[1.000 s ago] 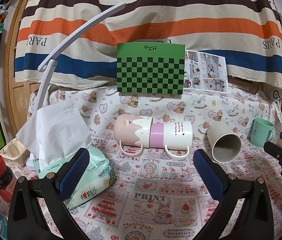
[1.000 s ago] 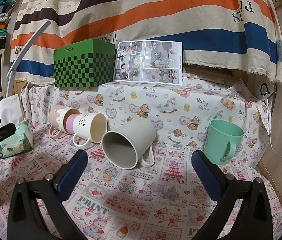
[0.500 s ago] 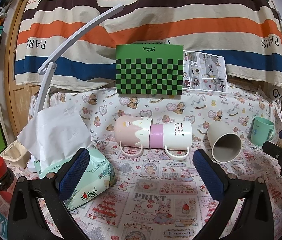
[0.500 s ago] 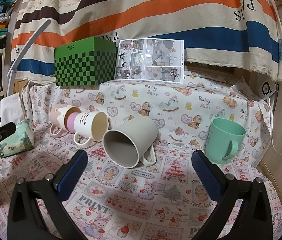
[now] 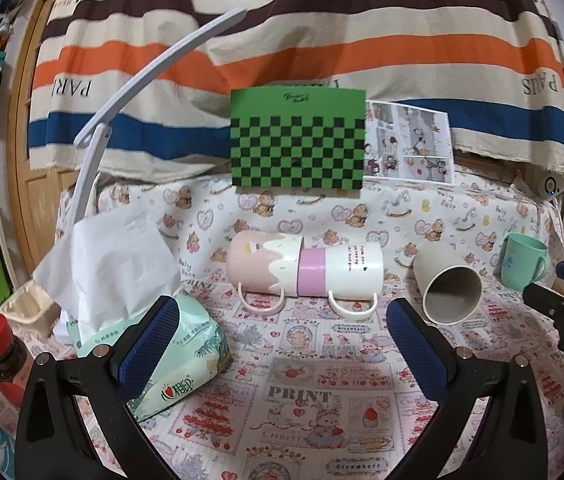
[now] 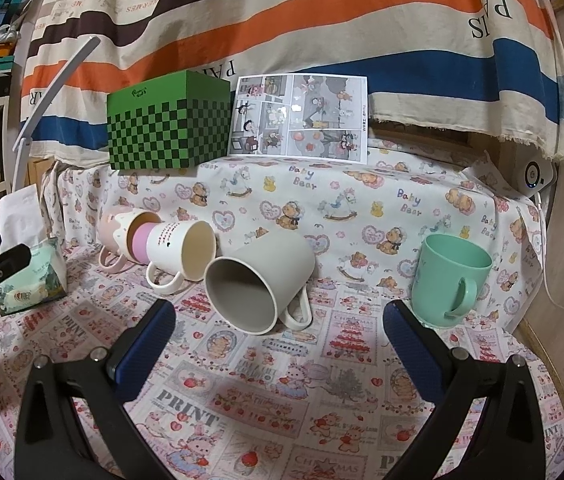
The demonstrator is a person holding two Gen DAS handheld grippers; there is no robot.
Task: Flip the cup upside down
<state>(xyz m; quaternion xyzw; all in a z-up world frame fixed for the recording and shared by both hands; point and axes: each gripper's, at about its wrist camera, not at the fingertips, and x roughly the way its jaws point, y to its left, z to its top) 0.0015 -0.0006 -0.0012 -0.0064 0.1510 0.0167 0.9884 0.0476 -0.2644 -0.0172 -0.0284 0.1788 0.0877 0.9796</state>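
Observation:
A green cup (image 6: 448, 278) stands upright at the right of the patterned cloth; it also shows far right in the left wrist view (image 5: 522, 262). A grey cup (image 6: 256, 284) lies on its side, mouth toward me, also seen in the left wrist view (image 5: 448, 290). A white cup (image 6: 180, 252) lies on its side, nested with a pink cup (image 6: 116, 228); both show in the left wrist view, white (image 5: 352, 272) and pink (image 5: 260, 266). My right gripper (image 6: 278, 344) is open and empty, in front of the grey cup. My left gripper (image 5: 280, 342) is open and empty, in front of the nested cups.
A tissue pack (image 5: 170, 352) with a white tissue sticking up lies at the left. A red-capped bottle (image 5: 0, 350) stands at the far left. A green checkered box (image 6: 168, 134) and a picture card (image 6: 302, 114) stand at the back. A white lamp arm (image 5: 130, 92) arches over the left.
Both views have tilted up slightly, so the cups sit a little lower in frame. Nothing on the cloth has moved and both grippers stay open.

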